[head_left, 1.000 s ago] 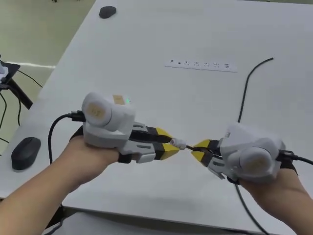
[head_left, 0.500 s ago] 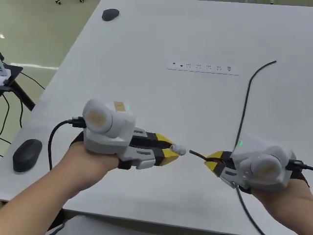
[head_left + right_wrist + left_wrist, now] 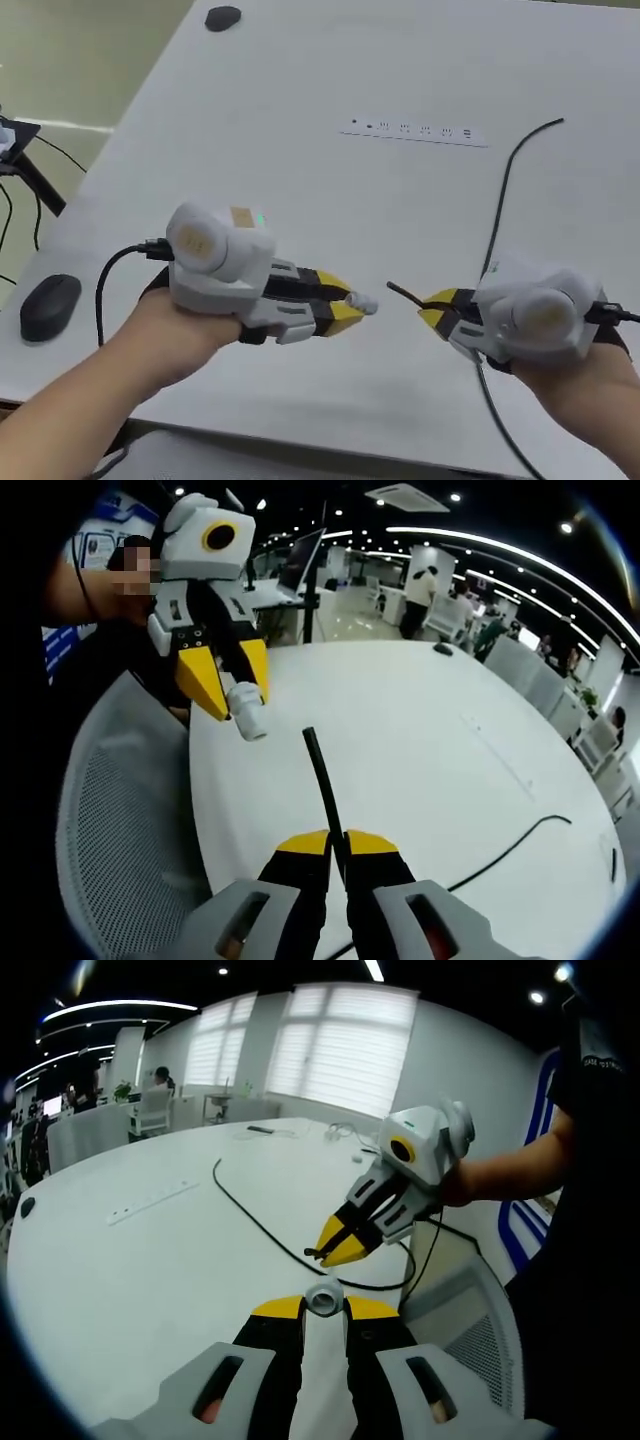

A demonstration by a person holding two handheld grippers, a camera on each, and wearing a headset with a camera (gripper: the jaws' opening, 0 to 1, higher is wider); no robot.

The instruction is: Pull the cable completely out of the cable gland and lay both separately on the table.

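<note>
Status: the cable (image 3: 400, 293) end is free of the gland (image 3: 363, 302), with a clear gap between them at lower centre of the head view. We judge the pull done. What remains is laying both down.

Jaws:
- Left gripper (image 3: 350, 303): clenched on the gland, which sticks out past the yellow tips. In the left gripper view it sits pinched between the tips at bottom centre (image 3: 323, 1297).
- Right gripper (image 3: 430, 305): clamped on the cable just behind its free end. A short black stub points up and left from the tips in the right gripper view (image 3: 322, 780).
- Both are held above the table (image 3: 300, 120), near its lower edge in the head view. Neither part touches the surface.

The rest of the cable trails down past the right hand, and a black run of cable curves up the table to the upper right of the frame.

How we would do the laying-down:
- Lower each gripper onto bare table on its own side, widening the gap rather than closing it.
- Bring the gland into contact before loosening. It is round and will probably roll, so we set it on an end if we can.
- Lay the cable stub flat, away from the gland, then let go. The stiff cable may spring.
- Keep well short of the strip (image 3: 415, 132) at upper centre.
</note>
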